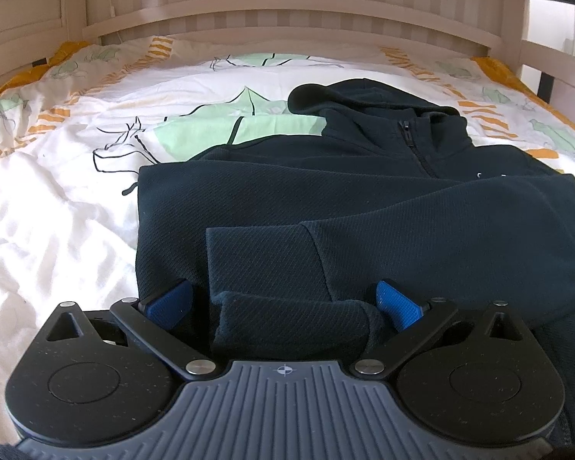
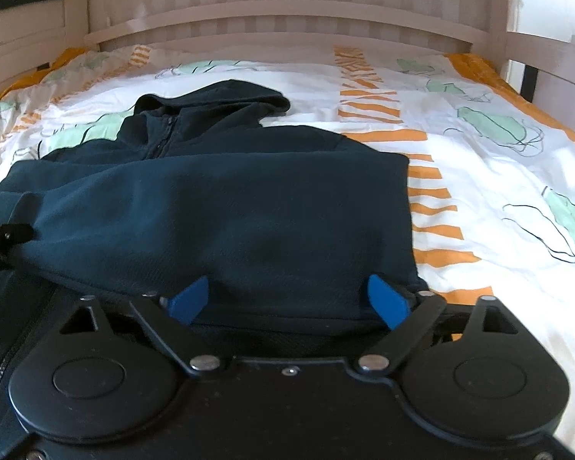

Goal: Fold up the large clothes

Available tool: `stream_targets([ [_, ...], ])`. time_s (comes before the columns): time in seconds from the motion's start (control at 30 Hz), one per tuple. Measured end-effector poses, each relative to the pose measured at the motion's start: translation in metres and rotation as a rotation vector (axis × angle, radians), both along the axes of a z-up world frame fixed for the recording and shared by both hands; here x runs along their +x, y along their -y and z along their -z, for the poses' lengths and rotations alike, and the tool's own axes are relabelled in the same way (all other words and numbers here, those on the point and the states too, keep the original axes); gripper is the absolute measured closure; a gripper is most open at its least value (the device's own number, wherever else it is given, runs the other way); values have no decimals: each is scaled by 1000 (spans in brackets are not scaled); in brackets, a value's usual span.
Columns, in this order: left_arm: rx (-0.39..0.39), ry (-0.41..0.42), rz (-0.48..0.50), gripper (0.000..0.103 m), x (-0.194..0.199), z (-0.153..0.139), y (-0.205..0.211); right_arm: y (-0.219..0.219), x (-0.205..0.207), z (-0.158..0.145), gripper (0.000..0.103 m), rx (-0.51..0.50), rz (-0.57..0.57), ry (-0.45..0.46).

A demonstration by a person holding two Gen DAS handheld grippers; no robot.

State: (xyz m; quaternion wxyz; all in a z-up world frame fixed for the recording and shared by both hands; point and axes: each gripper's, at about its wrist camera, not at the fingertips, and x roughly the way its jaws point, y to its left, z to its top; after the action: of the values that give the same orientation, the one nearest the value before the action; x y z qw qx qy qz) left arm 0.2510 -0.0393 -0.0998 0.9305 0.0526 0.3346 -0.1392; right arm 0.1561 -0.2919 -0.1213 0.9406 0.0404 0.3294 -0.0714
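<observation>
**Both grippers at the near hem, jaws spread**

While the left gripper sits with jaws released around a rolled cuff, the right gripper is likewise spread, fabric bunched between its pads but not pinched. The navy hoodie lies on the patterned duvet, long axis running straight away from both jaws, sleeves folded across, hood farthest, toward the headboard. Judgement: next fold goes hem-to-hood; neither hand is clearly nearer.

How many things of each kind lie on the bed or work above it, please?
Hoodie: 1
Duvet: 1
Grippers: 2, the left gripper and the right gripper, both open
Total: 4
</observation>
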Motion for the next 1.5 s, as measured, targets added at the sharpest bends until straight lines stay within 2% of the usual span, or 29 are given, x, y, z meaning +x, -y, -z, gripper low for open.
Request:
stream_targets([
  [0.1,-4,-15,1,0,2,-1,-1,-2,5,-2,1,-7,-19,-27],
  [0.23,-6,-45,23,1,6,-7,-4,7,11,-6,1,38,-46,-72],
  [0.33,-21,-67,28,5,9,-20,-9,10,12,-14,2,56,-73,-98],
  [0.37,-43,-63,25,9,10,-28,-12,10,11,-19,3,54,-83,-88],
  [0.5,-121,-29,20,9,24,-59,-17,9,11,-45,3,54,-113,-1],
  [0.67,-142,-25,41,8,70,-77,-1,23,50,-63,3,124,-70,84],
  [0.83,-113,-41,58,8,127,-73,27,28,113,-62,4,89,-47,120],
  [0.97,-100,-69,32,9,171,-61,43,35,166,-54,14,117,-41,106],
  [1.03,-94,-73,10,9,191,-56,49,40,185,-51,15,120,-19,101],
  [1.13,-65,-81,-11,9,218,-48,59,41,210,-46,15,90,-9,93],
  [1.27,-15,-88,-39,9,246,-39,66,42,243,-34,16,12,-3,40],
  [1.37,49,-83,-22,9,259,-32,74,45,260,-25,16,-17,-2,1],
  [1.5,88,-74,-13,9,271,-25,84,47,273,-16,16,-47,-5,-30],
])
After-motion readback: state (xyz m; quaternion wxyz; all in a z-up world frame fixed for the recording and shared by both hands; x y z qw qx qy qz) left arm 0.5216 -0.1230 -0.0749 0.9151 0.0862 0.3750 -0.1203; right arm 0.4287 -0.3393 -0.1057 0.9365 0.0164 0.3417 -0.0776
